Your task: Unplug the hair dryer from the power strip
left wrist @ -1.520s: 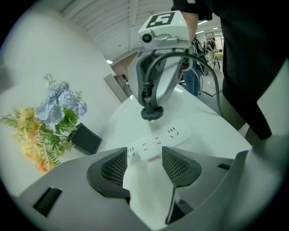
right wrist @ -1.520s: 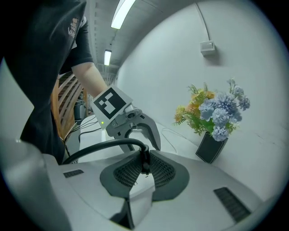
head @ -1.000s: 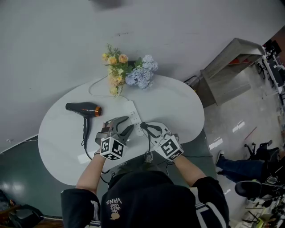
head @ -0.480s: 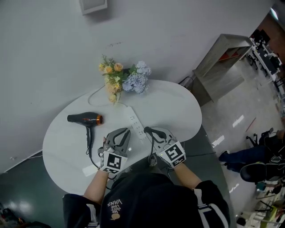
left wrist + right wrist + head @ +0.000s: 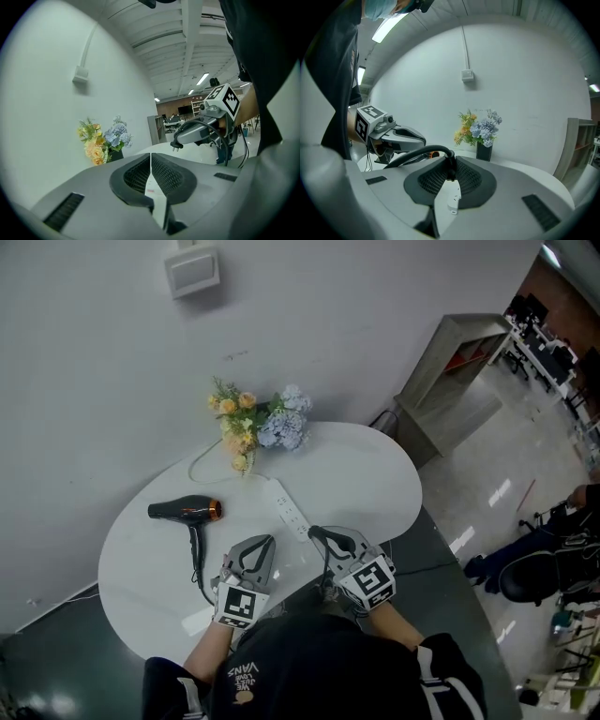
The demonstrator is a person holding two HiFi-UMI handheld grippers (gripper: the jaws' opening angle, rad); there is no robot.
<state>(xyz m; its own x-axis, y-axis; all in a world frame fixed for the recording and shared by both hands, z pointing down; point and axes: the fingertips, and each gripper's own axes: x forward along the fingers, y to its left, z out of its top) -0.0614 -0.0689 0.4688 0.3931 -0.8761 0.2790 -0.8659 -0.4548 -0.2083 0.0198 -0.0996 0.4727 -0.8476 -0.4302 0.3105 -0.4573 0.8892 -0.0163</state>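
Note:
The black hair dryer (image 5: 183, 511) with an orange nozzle ring lies at the left of the white table (image 5: 366, 474). The white power strip (image 5: 289, 509) lies in the middle, past both grippers. My right gripper (image 5: 317, 532) is shut on the dryer's black plug (image 5: 450, 169). The plug (image 5: 177, 146) is in the air with its prongs bare, clear of the strip. Its cable (image 5: 412, 157) arcs away to the left. My left gripper (image 5: 266, 541) hovers beside it, shut and holding nothing (image 5: 151, 157).
A vase of yellow and blue flowers (image 5: 258, 423) stands at the table's far edge against the wall. The dryer's cable (image 5: 198, 563) trails from its handle off the near edge. A grey shelf unit (image 5: 450, 381) stands on the floor at the right.
My left gripper has gone from open to shut. Both grippers have lifted and drawn back from the power strip toward the person, the right one keeping the plug.

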